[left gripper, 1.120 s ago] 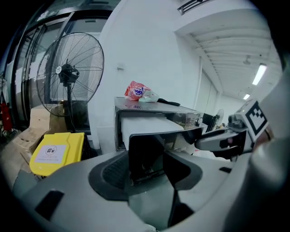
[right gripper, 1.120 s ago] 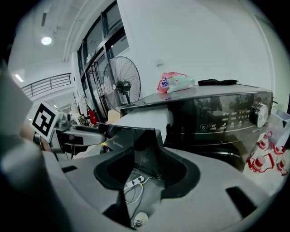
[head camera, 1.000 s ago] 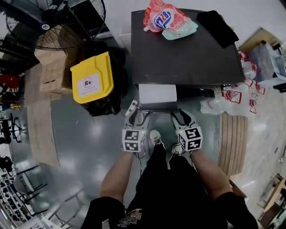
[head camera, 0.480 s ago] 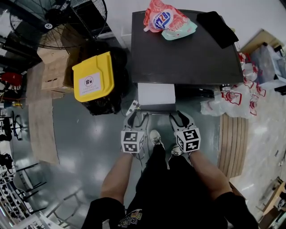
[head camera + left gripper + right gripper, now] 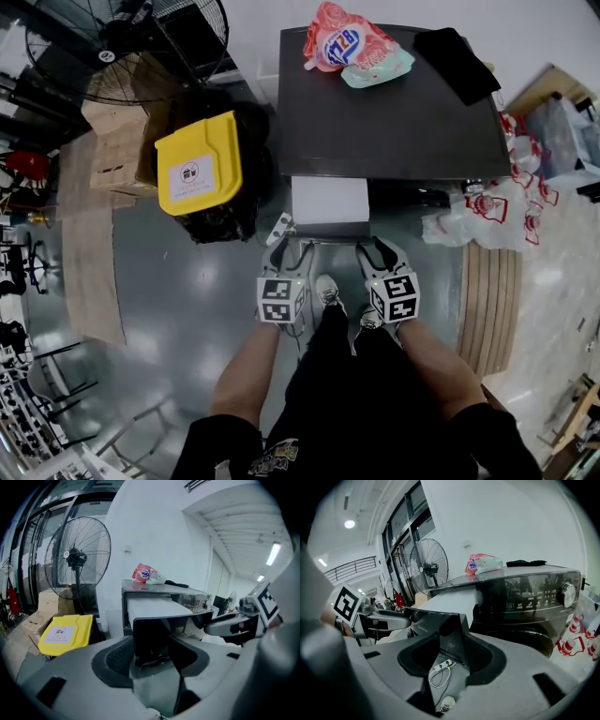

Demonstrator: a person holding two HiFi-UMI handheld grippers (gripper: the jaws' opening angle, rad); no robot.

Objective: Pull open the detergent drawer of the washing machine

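Now detergent drawer [image 5: 330,199] out; corners at left tongs [image 5: 286,243], right tongs [image 5: 381,244]

Head overhead, gripper views close (shared drawer [image 5: 330,202])

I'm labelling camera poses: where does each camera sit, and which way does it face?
Head view: on the person's head, looking steeply down on the washing machine; shows forearms, legs, left gripper, right gripper.
Left gripper view: rides that gripper, looks along its tongs at the drawer front; right gripper shows.
Right gripper view: likewise, at its right end; left gripper shows.
Shared: all three show the detergent bag.
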